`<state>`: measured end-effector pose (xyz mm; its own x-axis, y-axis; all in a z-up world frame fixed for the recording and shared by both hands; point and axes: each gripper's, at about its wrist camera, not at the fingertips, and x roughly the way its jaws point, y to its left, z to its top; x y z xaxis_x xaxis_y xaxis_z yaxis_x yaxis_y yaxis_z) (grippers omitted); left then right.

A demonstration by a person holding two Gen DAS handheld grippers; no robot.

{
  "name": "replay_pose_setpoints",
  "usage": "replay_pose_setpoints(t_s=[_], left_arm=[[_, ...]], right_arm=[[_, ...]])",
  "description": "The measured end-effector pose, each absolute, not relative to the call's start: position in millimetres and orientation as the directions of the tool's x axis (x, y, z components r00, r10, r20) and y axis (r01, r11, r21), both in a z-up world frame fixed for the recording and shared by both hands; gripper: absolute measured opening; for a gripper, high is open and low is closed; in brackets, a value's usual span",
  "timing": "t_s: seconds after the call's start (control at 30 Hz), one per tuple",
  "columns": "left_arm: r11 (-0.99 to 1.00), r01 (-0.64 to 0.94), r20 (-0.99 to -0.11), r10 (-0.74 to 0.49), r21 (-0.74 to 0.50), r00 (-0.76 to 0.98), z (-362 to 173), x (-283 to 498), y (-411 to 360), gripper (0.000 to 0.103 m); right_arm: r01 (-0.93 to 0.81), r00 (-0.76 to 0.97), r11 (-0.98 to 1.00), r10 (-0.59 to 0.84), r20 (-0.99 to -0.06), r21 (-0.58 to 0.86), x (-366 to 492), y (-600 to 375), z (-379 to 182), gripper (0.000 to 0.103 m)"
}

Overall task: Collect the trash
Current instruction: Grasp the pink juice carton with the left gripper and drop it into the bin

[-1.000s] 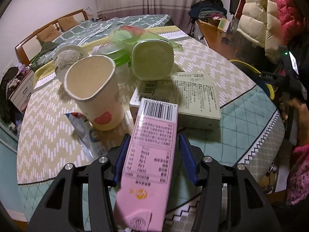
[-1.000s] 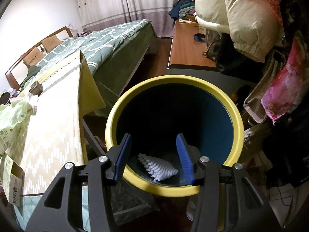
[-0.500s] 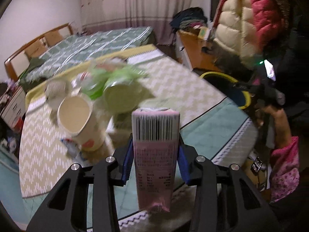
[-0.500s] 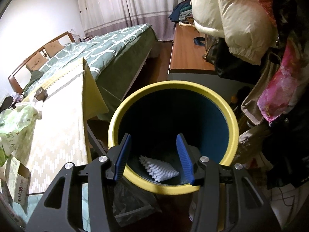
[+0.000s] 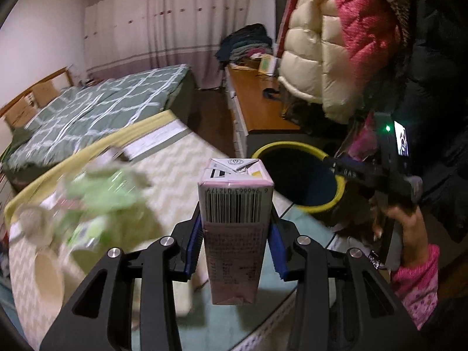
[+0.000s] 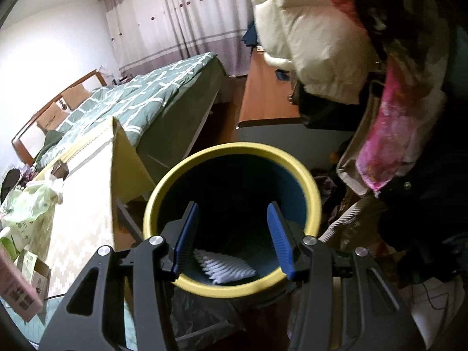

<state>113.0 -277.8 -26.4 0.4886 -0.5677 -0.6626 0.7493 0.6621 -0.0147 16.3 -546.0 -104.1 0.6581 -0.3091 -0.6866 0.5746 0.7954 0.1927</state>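
Carton [image 5: 235, 228] sits clamped upright in my left gripper [image 5: 235, 244] over the tabletop's [image 5: 181, 161] edge; my right gripper [image 6: 232, 238] gapes empty above the bin [image 6: 234, 152], paper [image 6: 223, 269] inside.

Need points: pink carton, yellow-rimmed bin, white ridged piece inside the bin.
pink carton [image 5: 233, 234], left wrist view, on the printed side below the barcode.
yellow-rimmed bin [image 6: 234, 149], right wrist view, on the far rim.
white ridged piece [image 6: 223, 270], right wrist view, on its middle ridges.

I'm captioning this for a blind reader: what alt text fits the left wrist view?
The left gripper clamps an upright pink carton, barcode facing the camera, above the table. Beyond it stands a yellow-rimmed bin; blurred green trash lies at left.
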Motion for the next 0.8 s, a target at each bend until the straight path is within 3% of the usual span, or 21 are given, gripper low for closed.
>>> replay_pose_setpoints(t_s=[0.43, 0.8], left_arm=[[0.57, 0.821, -0.695, -0.602, -0.028, 0.394, -51, 150, -437, 0.04], [0.598, 0.8, -0.765, -0.537, -0.047, 0.357, -103, 173, -500, 0.044]], right_arm=[[0.632, 0.643, 0.741, -0.337, -0.688, 0.227, -10, -589, -116, 0.047], [0.642, 0.626, 0.735, -0.336, -0.704, 0.22, -8, -597, -125, 0.047]])
